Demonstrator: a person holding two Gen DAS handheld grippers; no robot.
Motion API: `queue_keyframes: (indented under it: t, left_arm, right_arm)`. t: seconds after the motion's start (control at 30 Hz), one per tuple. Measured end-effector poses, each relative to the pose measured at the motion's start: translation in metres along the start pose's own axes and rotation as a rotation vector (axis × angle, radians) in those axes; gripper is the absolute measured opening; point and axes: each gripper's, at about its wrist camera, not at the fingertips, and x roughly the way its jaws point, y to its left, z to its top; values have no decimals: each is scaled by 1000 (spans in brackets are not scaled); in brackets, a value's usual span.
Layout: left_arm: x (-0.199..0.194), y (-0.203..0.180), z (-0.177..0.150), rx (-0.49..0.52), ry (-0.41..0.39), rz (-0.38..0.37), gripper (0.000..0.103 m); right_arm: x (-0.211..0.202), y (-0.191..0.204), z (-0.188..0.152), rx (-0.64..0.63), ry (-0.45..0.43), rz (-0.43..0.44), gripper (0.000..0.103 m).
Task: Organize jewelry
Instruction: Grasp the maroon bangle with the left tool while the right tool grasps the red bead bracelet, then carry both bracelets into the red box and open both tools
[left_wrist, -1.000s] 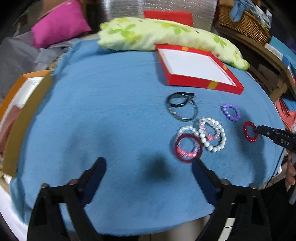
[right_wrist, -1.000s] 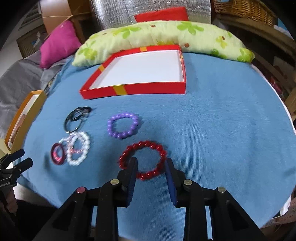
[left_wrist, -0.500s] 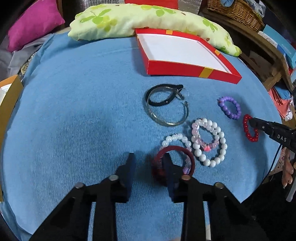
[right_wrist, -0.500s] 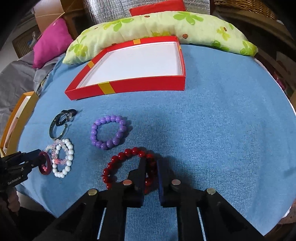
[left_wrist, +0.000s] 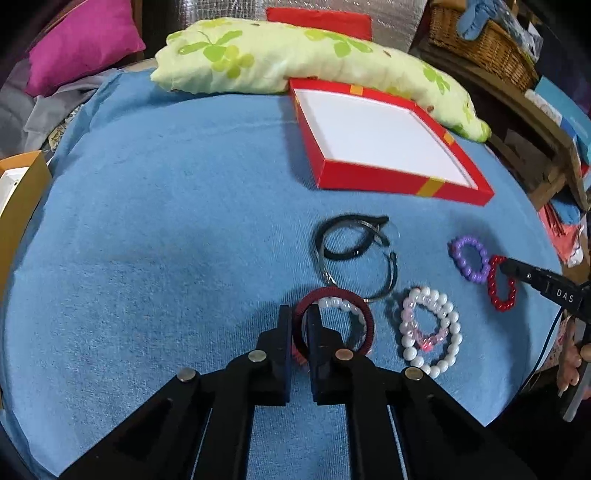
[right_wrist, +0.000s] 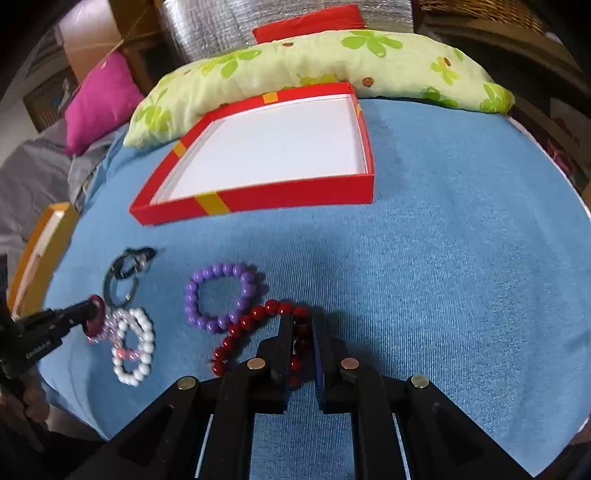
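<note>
On the blue cloth, my left gripper (left_wrist: 300, 317) is shut on the near left rim of a dark red ribbed bangle (left_wrist: 364, 317), which overlaps a small white bead bracelet (left_wrist: 338, 304). My right gripper (right_wrist: 303, 325) is shut on the red bead bracelet (right_wrist: 236, 339); in the left wrist view the same bracelet (left_wrist: 496, 295) shows at the right gripper's tip (left_wrist: 508, 266). A purple bead bracelet (right_wrist: 218, 295) lies just left of it. A white pearl and pink bracelet pair (left_wrist: 430, 330) lies between the two grippers. A black band and silver bangle (left_wrist: 354, 254) lie further back. The red box (right_wrist: 295, 195) with a white floor stands open behind.
A green flowered pillow (right_wrist: 314, 62) lies along the far edge behind the box. A magenta cushion (left_wrist: 81, 40) is at far left, a wicker basket (left_wrist: 484, 44) at far right. An orange-edged box (right_wrist: 40, 251) sits off the cloth's left edge.
The left gripper moved right and forward onto the dark red bangle and closed on its rim. The right gripper closed on the red bead bracelet, which bunched and shifted against the purple one.
</note>
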Motion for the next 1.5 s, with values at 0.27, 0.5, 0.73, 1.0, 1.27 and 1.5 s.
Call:
queue_keyframes:
  t: [0.27, 0.5, 0.73, 1.0, 1.27, 1.5]
  left_arm:
    - [-26, 2, -3, -11, -94, -41, 8]
    - [-37, 7, -4, -38, -137, -21, 8]
    - [-43, 2, 5, -44, -166, -36, 8]
    - [-37, -11, 62, -49, -230, -55, 8]
    - [10, -37, 114, -22, -214, -72, 8]
    - [49, -51, 131, -3, -145, -54, 8]
  right_arm:
    - [-16, -5, 1, 47, -60, 98, 10]
    - [-28, -11, -2, 80, -83, 151, 10]
    - [-41, -11, 6, 92, -129, 196, 10]
    - [-43, -6, 50, 118, -211, 236, 10]
    - [-14, 2, 101, 160, -229, 299, 11]
    - [32, -1, 118, 183, -157, 274, 11]
